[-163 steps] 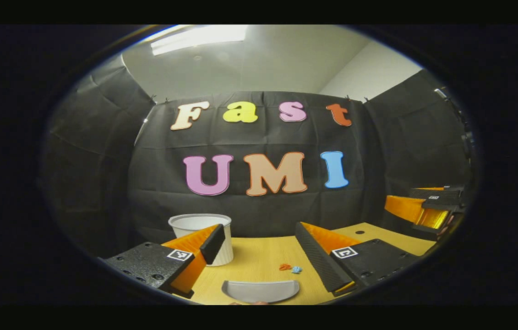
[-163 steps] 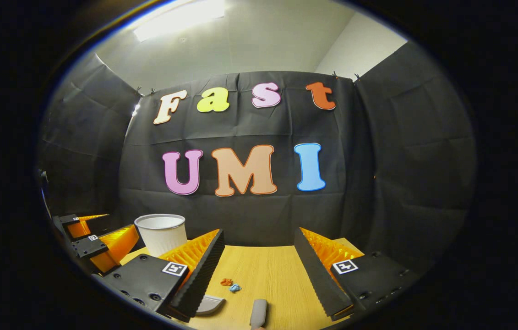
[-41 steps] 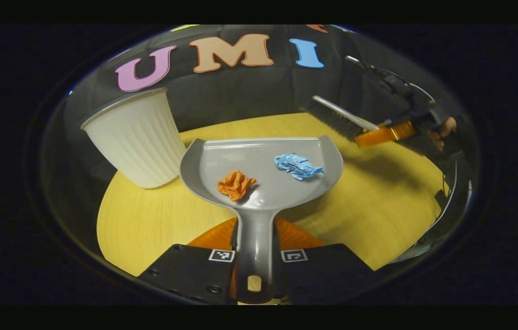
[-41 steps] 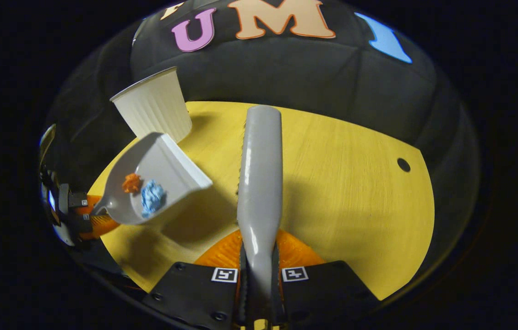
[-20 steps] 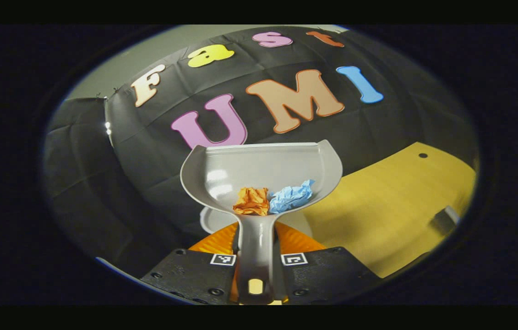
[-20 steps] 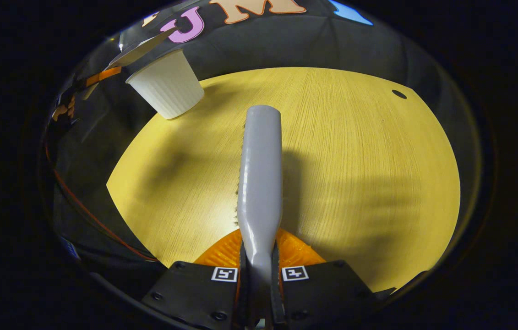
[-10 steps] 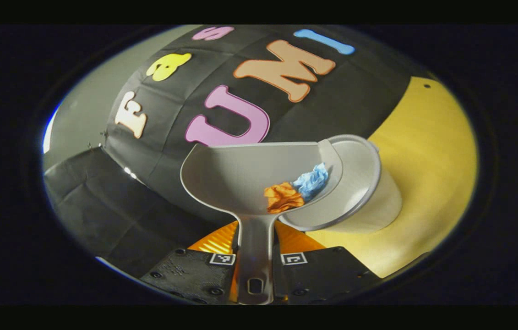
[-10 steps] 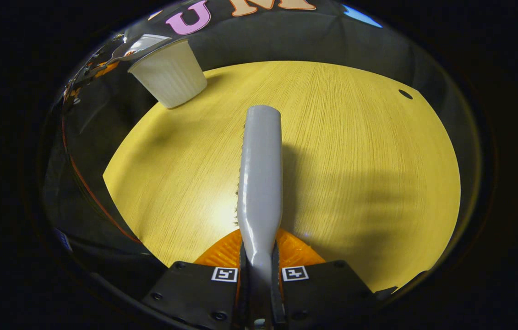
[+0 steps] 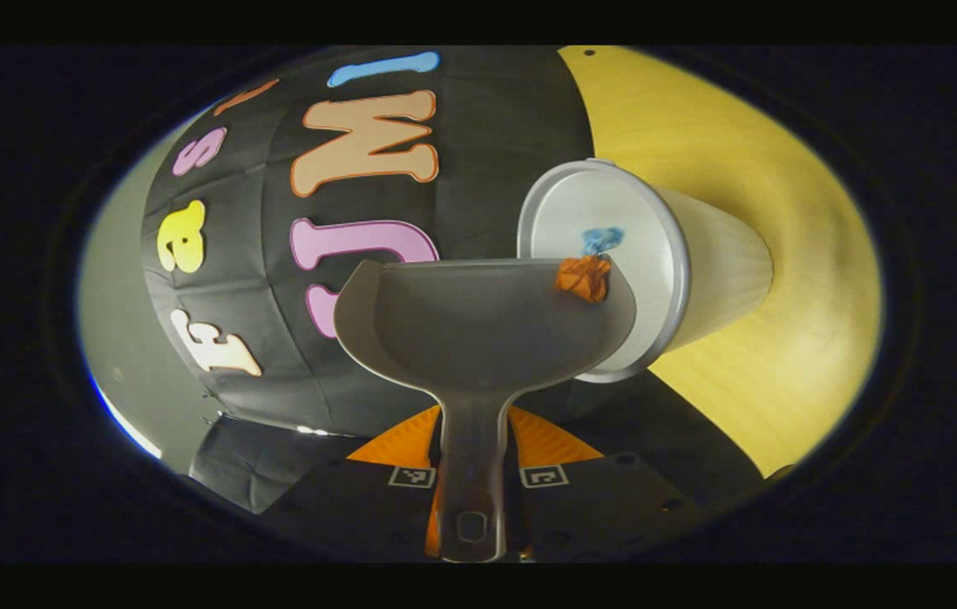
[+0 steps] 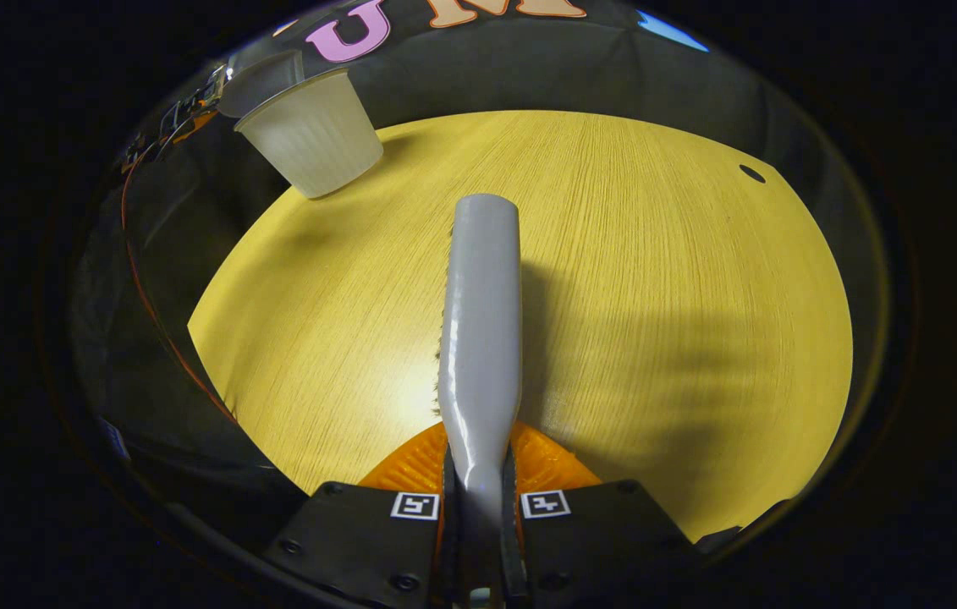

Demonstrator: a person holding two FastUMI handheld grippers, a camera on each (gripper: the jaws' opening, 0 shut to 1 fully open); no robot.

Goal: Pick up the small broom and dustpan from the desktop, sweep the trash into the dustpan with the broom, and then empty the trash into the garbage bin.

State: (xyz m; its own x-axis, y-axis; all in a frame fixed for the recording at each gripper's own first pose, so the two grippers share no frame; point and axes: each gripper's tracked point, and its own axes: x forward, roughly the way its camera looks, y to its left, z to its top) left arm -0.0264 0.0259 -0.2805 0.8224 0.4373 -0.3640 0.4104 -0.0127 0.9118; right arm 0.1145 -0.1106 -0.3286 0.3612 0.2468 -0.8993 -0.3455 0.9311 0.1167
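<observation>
1. The left gripper (image 9: 472,474) is gripping the handle of the grey plastic dustpan (image 9: 478,330) with both jaws clenched on it; the handle is running straight forward between them and the pan is fanning out ahead.
2. In the left gripper view the scene is rolled steeply sideways, and the dustpan's front right corner is overlapping the open mouth of the white ribbed plastic garbage bin (image 9: 702,262).
3. The crumpled orange paper scrap (image 9: 584,277) is sitting at that front right corner of the pan, at the bin's mouth, and the crumpled blue paper scrap (image 9: 601,239) is showing blurred just beyond it, inside the bin's opening.
4. The bin is standing on the yellow wood-grain bench (image 10: 630,279), near its far left edge in the right gripper view.
5. The right gripper (image 10: 480,524) is clamping the handle of the small grey plastic broom (image 10: 482,338); its long axis is pointing straight forward over the bench, bristles peeking out along its left edge.
6. Small square black-and-white markers are sitting on both grippers; no readable brand writing is showing.
</observation>
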